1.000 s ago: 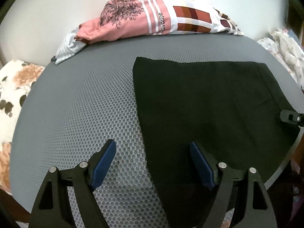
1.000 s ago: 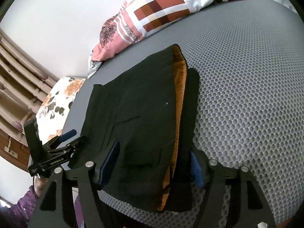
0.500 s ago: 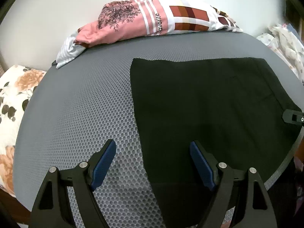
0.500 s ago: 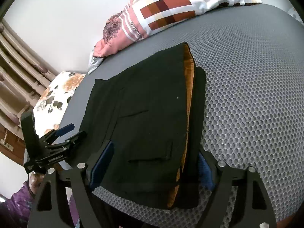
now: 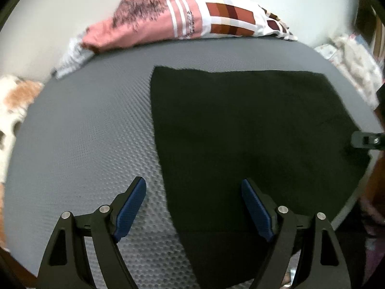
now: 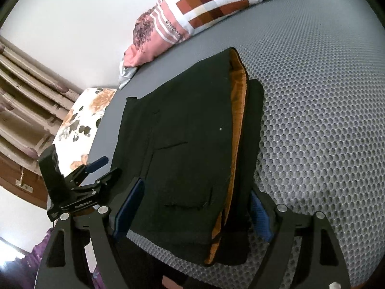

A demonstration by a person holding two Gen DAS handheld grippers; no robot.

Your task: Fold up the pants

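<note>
A: The black pants (image 6: 182, 154) lie folded flat on the grey mesh surface (image 6: 324, 132), near edge hanging slightly over the front rim, with the orange lining (image 6: 238, 110) showing along one long side.

B: Soft stuff, I'd say, light and floppy. It will sag if lifted from one spot, so each claw should take a corner or the thick waistband edge, where the layers bunch.

A: The right claw (image 6: 192, 207) stands spread, astride the near end of the cloth, pads not pressing on it. Its jaws have just been opening, and the fabric lies loose between them.

B: And the left claw (image 5: 193, 207)?

A: Spread wide too, over the other end. One blue pad hovers above the pants' edge, the other above bare mesh. It pinches nothing.

B: Anything changed from a second ago?

A: The right claw's view now takes in more of the surface beyond the pants. The pants themselves haven't shifted, and the patterned pillow (image 5: 182, 21) lies where it was by the wall
</note>
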